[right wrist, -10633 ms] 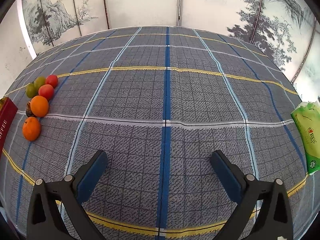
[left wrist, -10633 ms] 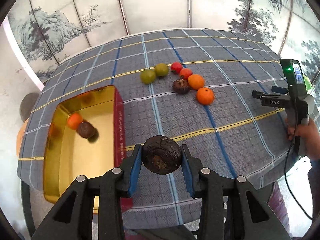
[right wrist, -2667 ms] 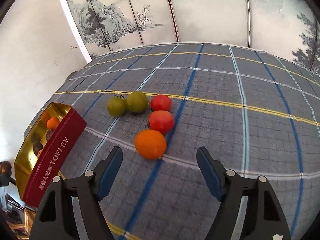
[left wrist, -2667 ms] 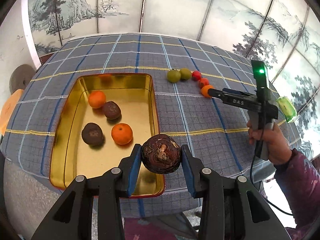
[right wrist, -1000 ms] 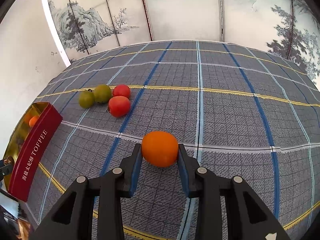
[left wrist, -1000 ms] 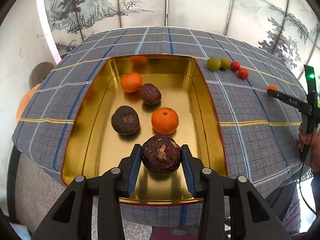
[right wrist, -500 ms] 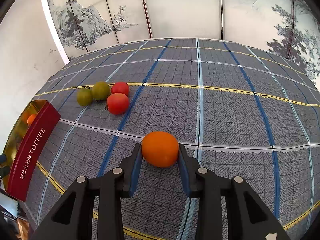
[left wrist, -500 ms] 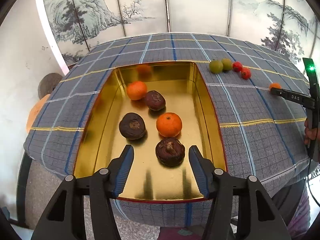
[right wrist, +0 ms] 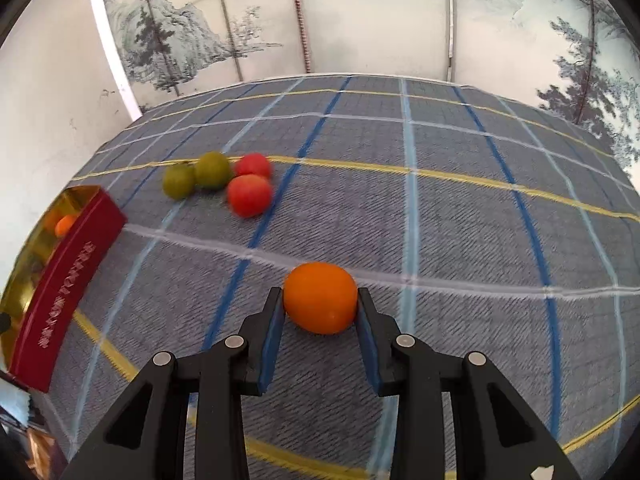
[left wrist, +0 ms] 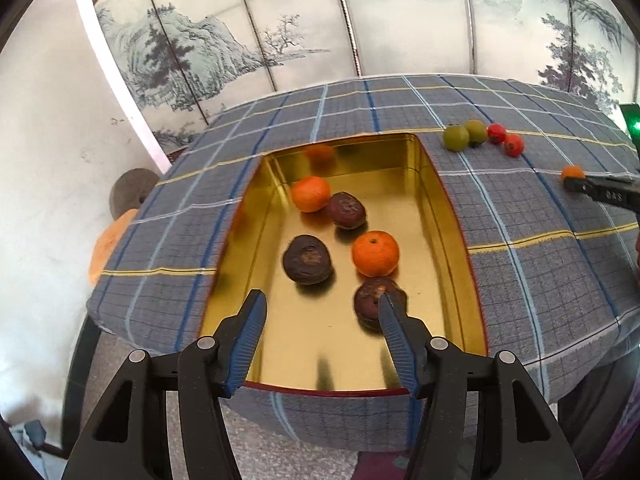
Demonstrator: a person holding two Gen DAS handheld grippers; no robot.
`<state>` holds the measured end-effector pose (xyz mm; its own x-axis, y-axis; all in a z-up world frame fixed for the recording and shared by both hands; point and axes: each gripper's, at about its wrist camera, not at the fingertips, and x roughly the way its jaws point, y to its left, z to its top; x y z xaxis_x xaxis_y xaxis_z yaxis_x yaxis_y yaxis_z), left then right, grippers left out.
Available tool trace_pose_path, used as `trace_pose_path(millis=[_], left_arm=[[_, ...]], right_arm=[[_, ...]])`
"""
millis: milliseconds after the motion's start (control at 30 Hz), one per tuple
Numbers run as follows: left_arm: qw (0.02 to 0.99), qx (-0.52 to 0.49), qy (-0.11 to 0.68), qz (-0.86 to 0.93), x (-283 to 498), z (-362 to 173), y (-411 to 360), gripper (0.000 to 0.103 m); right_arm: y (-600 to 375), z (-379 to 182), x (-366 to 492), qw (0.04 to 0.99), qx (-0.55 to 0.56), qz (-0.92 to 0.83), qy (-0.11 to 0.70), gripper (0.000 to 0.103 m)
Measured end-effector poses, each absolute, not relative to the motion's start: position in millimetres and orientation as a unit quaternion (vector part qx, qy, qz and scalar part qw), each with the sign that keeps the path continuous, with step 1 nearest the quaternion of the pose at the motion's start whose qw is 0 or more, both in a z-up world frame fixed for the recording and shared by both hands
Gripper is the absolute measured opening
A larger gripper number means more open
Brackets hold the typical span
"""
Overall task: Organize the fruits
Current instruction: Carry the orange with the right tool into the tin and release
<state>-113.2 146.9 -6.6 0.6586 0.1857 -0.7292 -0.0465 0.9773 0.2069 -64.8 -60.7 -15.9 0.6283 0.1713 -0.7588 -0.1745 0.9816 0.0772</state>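
Over the gold tin: your left tongs [left wrist: 320, 312] hang above its near end with the jaws apart, nothing between the pads.
Gold tin [left wrist: 440, 208]: it sits on the checked cloth of the worktop [left wrist: 520, 280], red outer wall showing in your right view [right wrist: 68, 276].
Fruit inside the tin: three dark wrinkled fruits and two oranges.
Nearest dark fruit [left wrist: 372, 300]: it lies on the tin floor, partly hidden behind the right pad of the left tongs (free of both pads as far as you can see).
Second dark fruit [left wrist: 307, 259]: left of it, further in.
Third dark fruit [left wrist: 347, 210]: towards the tin's far end, touching the far orange [left wrist: 311, 193].
Middle orange [left wrist: 375, 253]: just beyond the nearest dark fruit, close to touching.
Right tongs [right wrist: 320, 306]: well to the right of the tin, closed on an orange fruit [right wrist: 320, 297], both blue pads pressed to its sides.
Held orange fruit: whether it rests on the cloth or is just off it, you cannot tell; in your left view it shows small at the tong tips [left wrist: 573, 172].
Fruit left on the cloth: two green fruits [right wrist: 179, 181] [right wrist: 213, 169] and two red ones [right wrist: 253, 165] [right wrist: 249, 194], bunched together beyond the tin's far right corner, between tin and right tongs (slightly blurred in the right view).
Backdrop: a painted folding screen [right wrist: 360, 20] behind the worktop.
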Motion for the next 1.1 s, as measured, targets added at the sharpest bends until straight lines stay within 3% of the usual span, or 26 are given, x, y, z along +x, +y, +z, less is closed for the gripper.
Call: trace_pose_path(millis=[400,633,1100], left_arm=[[0.91,0.073,0.398,0.091,-125,-3,167,0.069],[0.912,0.071,0.392,0.099,-133,-1,177,0.07],[0.908,0.046,0.396,0.131,-146,-6,212,0.073]], right_arm=[[28,23,-105,0.888,0.005,0.234,0.396,0.033],[120,42,-119,0.857,-0.05,0.337,0.387,0.033],[212,20,-85,0.823,-0.092,0.364,0.425,0.033]])
